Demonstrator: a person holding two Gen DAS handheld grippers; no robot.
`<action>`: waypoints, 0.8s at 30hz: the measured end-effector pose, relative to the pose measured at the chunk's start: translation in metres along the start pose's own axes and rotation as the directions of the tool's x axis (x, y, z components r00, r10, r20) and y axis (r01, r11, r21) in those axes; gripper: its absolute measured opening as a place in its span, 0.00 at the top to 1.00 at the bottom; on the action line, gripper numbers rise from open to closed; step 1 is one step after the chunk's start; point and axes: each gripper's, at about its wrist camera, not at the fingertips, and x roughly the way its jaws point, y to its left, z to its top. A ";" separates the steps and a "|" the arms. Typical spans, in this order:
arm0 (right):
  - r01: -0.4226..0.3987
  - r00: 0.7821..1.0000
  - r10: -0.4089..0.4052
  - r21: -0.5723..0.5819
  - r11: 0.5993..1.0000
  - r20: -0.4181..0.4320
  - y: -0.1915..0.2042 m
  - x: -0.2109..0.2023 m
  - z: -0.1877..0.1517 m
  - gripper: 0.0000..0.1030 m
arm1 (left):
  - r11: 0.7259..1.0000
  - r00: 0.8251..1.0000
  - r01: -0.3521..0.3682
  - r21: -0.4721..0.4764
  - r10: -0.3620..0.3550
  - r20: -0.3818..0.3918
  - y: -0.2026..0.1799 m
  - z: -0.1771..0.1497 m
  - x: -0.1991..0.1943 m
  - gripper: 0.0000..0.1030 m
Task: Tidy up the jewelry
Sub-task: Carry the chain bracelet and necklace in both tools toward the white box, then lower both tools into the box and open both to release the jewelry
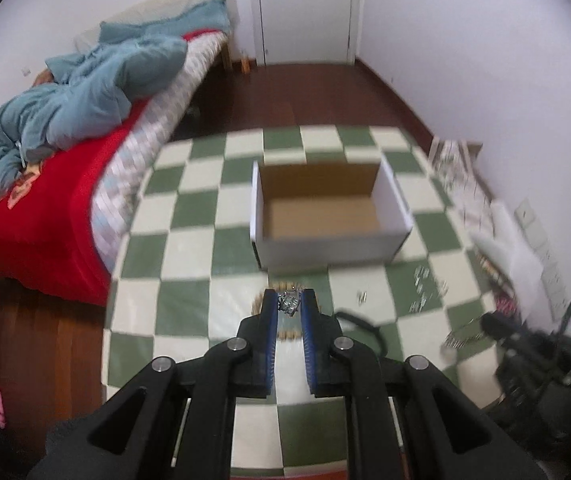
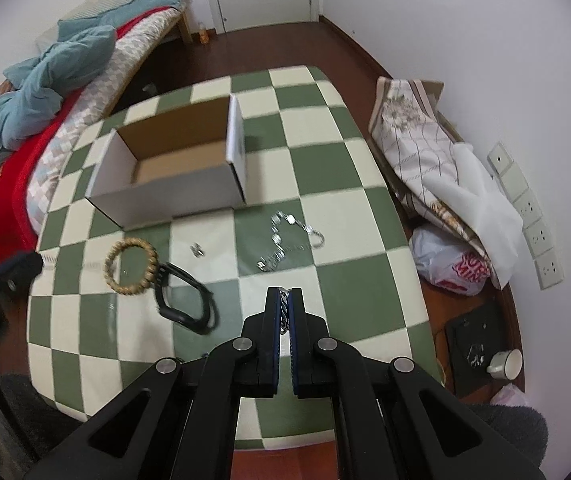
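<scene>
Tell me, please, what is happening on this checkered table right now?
A person is sorting jewelry with two handheld grippers. The left gripper is closed on a small silver piece, and the right gripper pinches a silver chain. The open cardboard box looks empty. A beaded bracelet, a black band and a silver necklace lie on the table.

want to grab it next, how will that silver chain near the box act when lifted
The silver chain lies in loose, bent loops on the checkered table, so it will probably hang limp and swing. Its fine links look light and may slip from a pinch. It should drag rather than roll.
</scene>
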 end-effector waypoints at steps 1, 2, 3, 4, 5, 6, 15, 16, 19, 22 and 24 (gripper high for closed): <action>0.000 1.000 0.000 -0.006 1.000 0.013 0.003 -0.004 0.003 0.96 | 1.000 1.000 0.004 -0.003 -0.004 0.016 0.001 0.006 -0.004 0.92; -0.003 1.000 0.003 -0.012 1.000 0.024 0.006 -0.009 0.007 0.96 | 1.000 1.000 0.005 -0.004 -0.005 0.028 0.001 0.010 -0.008 0.92; -0.005 0.999 0.006 -0.019 1.000 0.039 0.009 -0.014 0.011 0.96 | 1.000 0.999 0.013 -0.012 -0.012 0.043 0.002 0.016 -0.013 0.92; -0.007 0.999 0.009 -0.025 1.000 0.051 0.012 -0.018 0.016 0.96 | 1.000 0.999 0.015 -0.015 -0.015 0.050 0.004 0.020 -0.015 0.92; -0.009 0.998 0.011 -0.028 1.000 0.062 0.015 -0.021 0.020 0.96 | 1.000 0.998 0.017 -0.020 -0.016 0.062 0.005 0.026 -0.018 0.92; -0.010 0.997 0.012 -0.034 0.999 0.078 0.018 -0.026 0.025 0.96 | 0.999 0.997 0.023 -0.024 -0.022 0.071 0.007 0.031 -0.021 0.92; -0.013 0.984 0.030 -0.095 0.995 0.178 0.048 -0.043 0.076 0.96 | 1.000 0.992 0.026 -0.013 -0.025 0.121 0.014 0.075 -0.020 0.92; -0.013 0.982 0.032 -0.102 0.995 0.185 0.052 -0.042 0.083 0.96 | 1.000 0.992 0.029 -0.011 -0.027 0.125 0.015 0.080 -0.017 0.92; -0.011 0.979 0.035 -0.119 0.993 0.201 0.062 -0.037 0.103 0.96 | 1.000 0.991 0.027 -0.004 -0.026 0.134 0.018 0.095 -0.010 0.92; -0.014 0.977 0.041 -0.126 0.992 0.211 0.070 -0.028 0.121 0.96 | 1.000 0.990 0.028 -0.005 -0.027 0.137 0.022 0.110 -0.001 0.92; -0.022 0.977 0.049 -0.130 0.991 0.207 0.075 -0.019 0.133 0.96 | 1.000 0.991 0.028 -0.011 -0.026 0.129 0.026 0.120 0.008 0.92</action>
